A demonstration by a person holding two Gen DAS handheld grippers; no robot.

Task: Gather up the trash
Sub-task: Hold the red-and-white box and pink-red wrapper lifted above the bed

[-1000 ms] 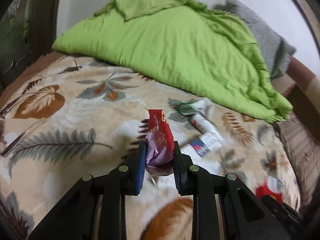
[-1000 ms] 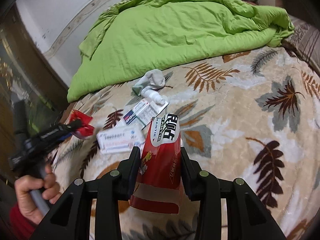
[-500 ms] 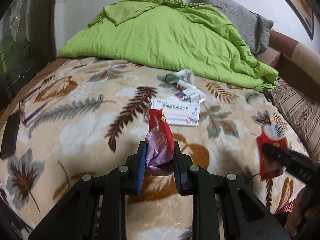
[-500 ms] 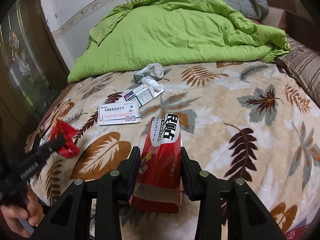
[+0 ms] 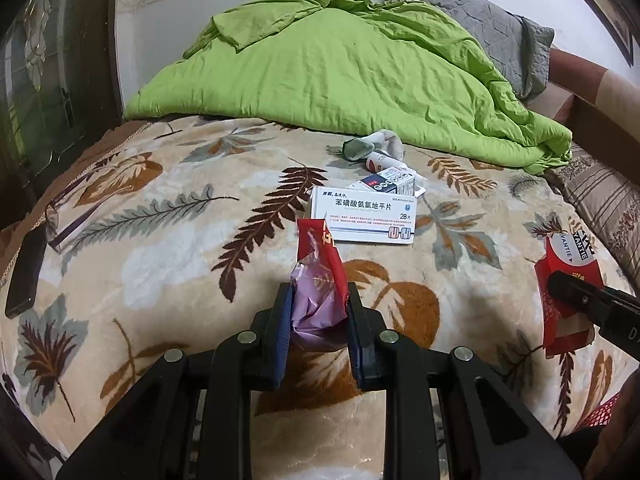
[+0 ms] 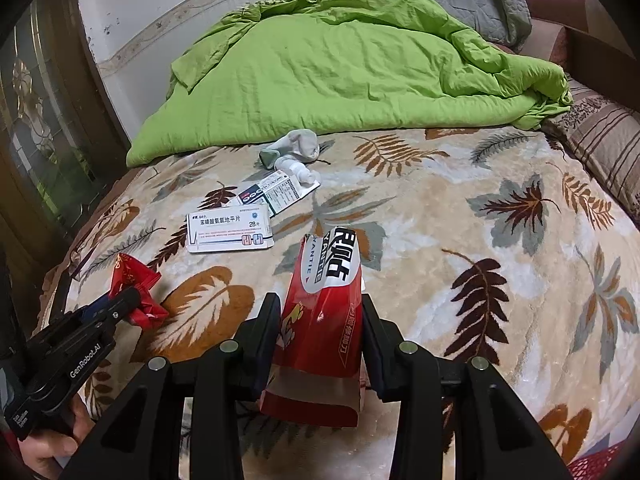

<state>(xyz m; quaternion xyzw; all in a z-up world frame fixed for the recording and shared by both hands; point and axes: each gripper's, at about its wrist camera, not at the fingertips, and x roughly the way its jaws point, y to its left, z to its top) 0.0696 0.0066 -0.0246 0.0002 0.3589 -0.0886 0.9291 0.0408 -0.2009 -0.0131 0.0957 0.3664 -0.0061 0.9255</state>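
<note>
Both grippers are loaded, left gripper (image 5: 318,316) clamped on a crumpled wrapper (image 5: 320,276), right gripper (image 6: 320,332) on a red pouch (image 6: 324,320), but the pill box (image 5: 364,220), smaller box (image 5: 394,183) and little bottle (image 5: 378,160) farther up the bed (image 5: 160,248) are left.

Black gripper (image 5: 318,312), blue pads, silver screws, white "GenRobot.AI" lettering

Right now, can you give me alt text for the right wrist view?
The right gripper clamps a red crumpled snack packet above a leaf-patterned beige blanket. Behind lie a white medicine box and a rumpled green quilt.
</note>
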